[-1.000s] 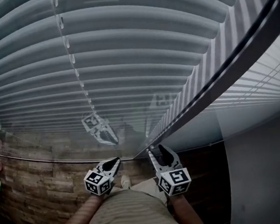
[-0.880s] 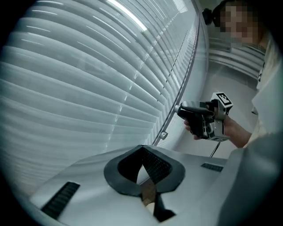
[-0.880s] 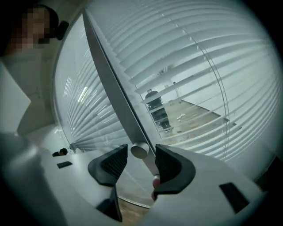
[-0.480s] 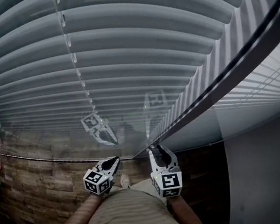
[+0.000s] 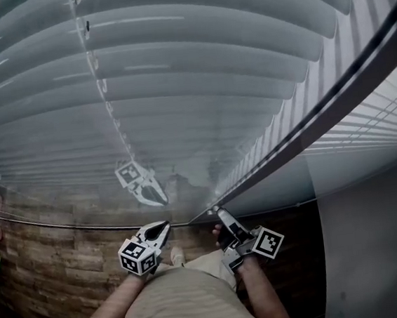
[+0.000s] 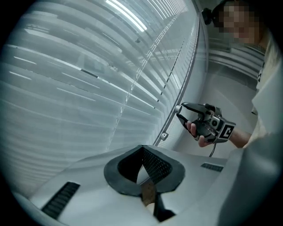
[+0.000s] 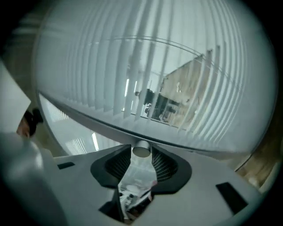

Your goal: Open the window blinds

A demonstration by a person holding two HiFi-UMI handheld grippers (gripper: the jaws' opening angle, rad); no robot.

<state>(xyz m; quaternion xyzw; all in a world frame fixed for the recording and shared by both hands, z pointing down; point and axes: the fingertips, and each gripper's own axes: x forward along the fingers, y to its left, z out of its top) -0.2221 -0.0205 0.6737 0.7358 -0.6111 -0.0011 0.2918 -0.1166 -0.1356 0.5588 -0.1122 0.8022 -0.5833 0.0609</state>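
Grey horizontal blind slats fill the window ahead, with a ladder cord running down them. My right gripper is shut on the capped lower end of the tilt wand; its jaws have just been closing on it. It now sits rolled over, with its marker cube out to the right. The left gripper view shows the wand's end between the right gripper's fingers. To the left of the right gripper, my left gripper hangs shut and empty, apart from the blinds.
A dark window post runs diagonally between this blind and a second blind on the right. A grey wall is at the right, and wooden flooring lies below. The left gripper's reflection shows in the pane.
The right gripper has rolled on the wand, so its marker cube has swung from facing up to the right. The slats have tilted and catch more light. The left gripper has kept still.
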